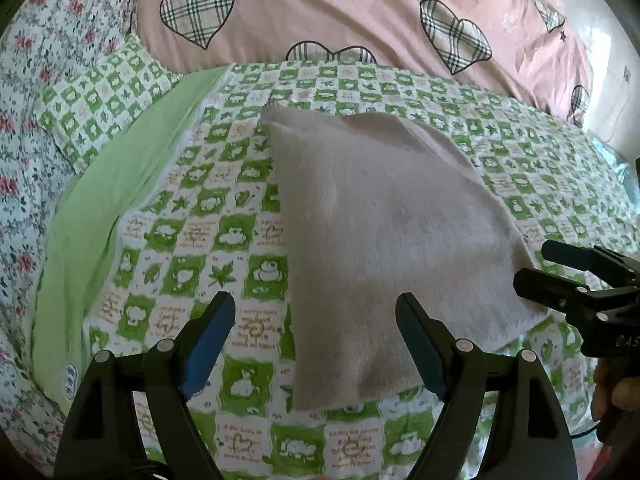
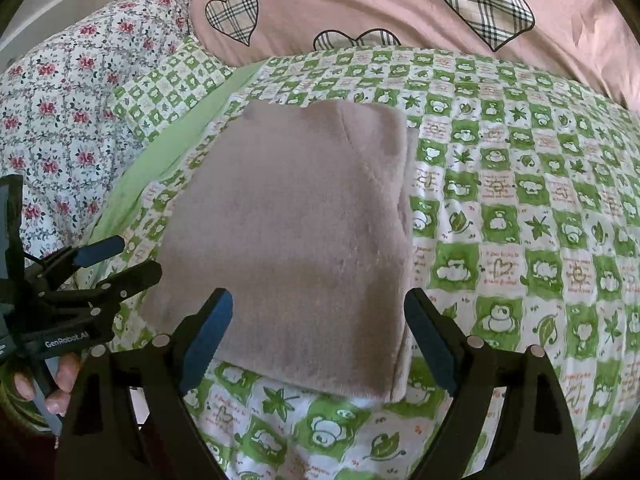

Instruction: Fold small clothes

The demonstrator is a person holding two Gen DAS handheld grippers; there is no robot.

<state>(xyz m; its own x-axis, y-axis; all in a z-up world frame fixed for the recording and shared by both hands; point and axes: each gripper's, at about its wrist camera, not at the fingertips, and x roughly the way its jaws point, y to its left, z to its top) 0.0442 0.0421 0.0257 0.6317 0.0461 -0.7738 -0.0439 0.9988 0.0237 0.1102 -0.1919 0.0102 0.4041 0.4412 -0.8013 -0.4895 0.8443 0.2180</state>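
A small grey-pink knitted garment (image 1: 384, 220) lies folded into a flat rectangle on the green-and-white checked bedsheet (image 1: 224, 240). In the right wrist view the garment (image 2: 288, 240) shows a seam and a doubled edge along its right side. My left gripper (image 1: 316, 320) hovers open above its near left corner, nothing between the blue pads. My right gripper (image 2: 318, 324) hangs open over the near edge, also holding nothing. Each gripper shows in the other's view: the right one (image 1: 560, 272) at the cloth's right edge, the left one (image 2: 116, 260) at its left edge.
A pink quilt with plaid hearts (image 1: 360, 12) is piled behind the sheet. A floral cover (image 1: 36, 120) lies at the left, beside a plain green strip (image 1: 120, 192). A hand (image 2: 60, 380) holds the left gripper's handle. Bare checked sheet (image 2: 520, 240) spreads right of the garment.
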